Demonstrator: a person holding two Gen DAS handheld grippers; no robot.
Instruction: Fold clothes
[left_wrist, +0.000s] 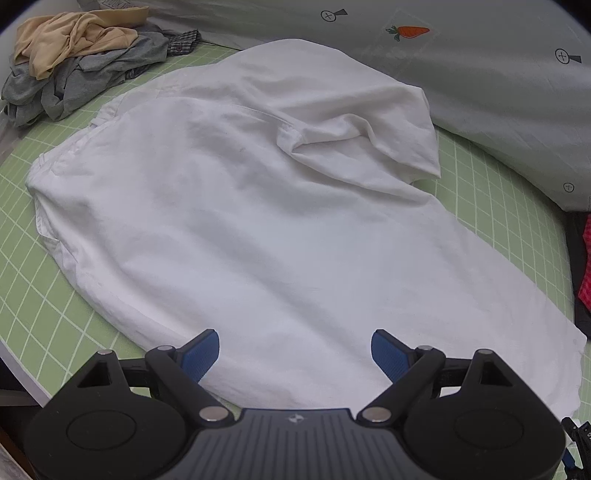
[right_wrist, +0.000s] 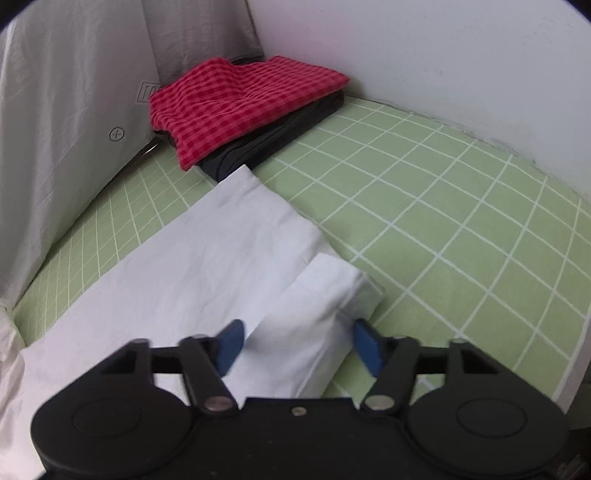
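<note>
While the white shirt (left_wrist: 258, 221) is lying spread back-up across the green grid mat (left_wrist: 22, 258), the left gripper (left_wrist: 295, 354) is being held wide apart over its near hem, nothing between the blue pads (left_wrist: 201, 354). One short sleeve (left_wrist: 388, 140) is being seen folded in over the back. At the right wrist, the right gripper (right_wrist: 297, 345) is being held open around a turned-over corner of the white cloth (right_wrist: 317, 306), not closed on it. A red checked cloth (right_wrist: 240, 107) is being kept folded on a dark garment (right_wrist: 280, 140) at the far corner; an unfolded pile (left_wrist: 74, 59) is lying far left.

Plus-in-circle signs on grey quilt (left_wrist: 480, 92)
</note>
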